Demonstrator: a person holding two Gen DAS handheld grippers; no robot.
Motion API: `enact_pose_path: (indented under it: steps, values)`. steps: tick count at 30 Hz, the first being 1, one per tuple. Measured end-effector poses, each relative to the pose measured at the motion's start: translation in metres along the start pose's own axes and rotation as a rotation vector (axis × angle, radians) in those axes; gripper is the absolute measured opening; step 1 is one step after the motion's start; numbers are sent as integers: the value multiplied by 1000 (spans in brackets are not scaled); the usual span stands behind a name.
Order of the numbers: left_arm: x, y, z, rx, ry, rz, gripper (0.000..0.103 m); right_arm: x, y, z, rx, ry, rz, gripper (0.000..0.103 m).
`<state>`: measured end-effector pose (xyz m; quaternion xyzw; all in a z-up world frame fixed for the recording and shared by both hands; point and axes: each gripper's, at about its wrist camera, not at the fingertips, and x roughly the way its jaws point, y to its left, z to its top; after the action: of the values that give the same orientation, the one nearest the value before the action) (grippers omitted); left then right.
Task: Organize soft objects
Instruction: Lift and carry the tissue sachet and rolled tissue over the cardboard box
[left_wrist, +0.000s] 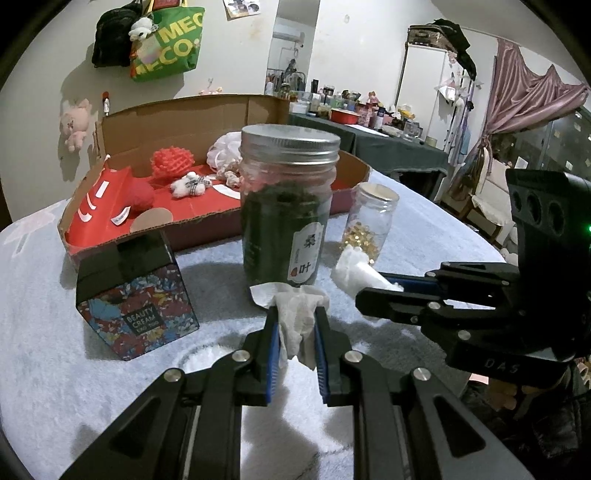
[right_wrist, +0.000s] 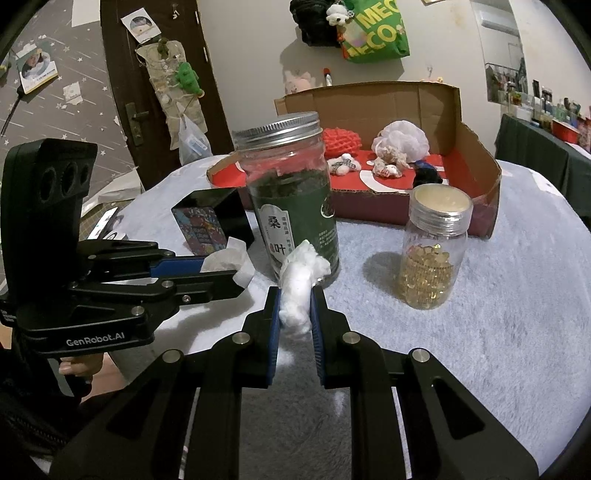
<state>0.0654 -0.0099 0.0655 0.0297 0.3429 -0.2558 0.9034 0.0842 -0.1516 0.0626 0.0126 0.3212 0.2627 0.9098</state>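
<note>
My left gripper (left_wrist: 295, 314) is shut on a crumpled white tissue (left_wrist: 297, 325) above the pale blue cloth, just before the tall green-leaf jar (left_wrist: 288, 206). My right gripper (right_wrist: 295, 295) is shut on a white cotton wad (right_wrist: 299, 291); in the left wrist view it (left_wrist: 373, 291) comes in from the right holding the wad (left_wrist: 354, 273). In the right wrist view the left gripper (right_wrist: 236, 269) holds the tissue (right_wrist: 231, 262) at the left. The open cardboard box (left_wrist: 229, 110) with red lining holds a red spiky ball (left_wrist: 171, 162), a small plush bear (left_wrist: 188, 184) and a white mesh puff (right_wrist: 404, 140).
A black floral beauty-cream box (left_wrist: 136, 299) stands at the left on the cloth. A small jar of yellow capsules (right_wrist: 430, 254) stands right of the tall jar. The round table's edge (right_wrist: 554, 206) curves off at the right. A cluttered dark table (left_wrist: 388, 144) stands behind.
</note>
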Motion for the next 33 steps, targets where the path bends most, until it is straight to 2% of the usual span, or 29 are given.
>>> enact_pose_path:
  steps: [9, 27, 33]
  values:
    - [-10, 16, -10, -37, -2, 25, 18, -3, -10, -11, 23, 18, -16, 15]
    - [-49, 91, -34, -144, -22, 178, 18, -23, -68, -24, 110, 44, -115, 15]
    - [-49, 113, -27, -119, -37, 183, 18, -25, -93, -16, 101, 54, -134, 15]
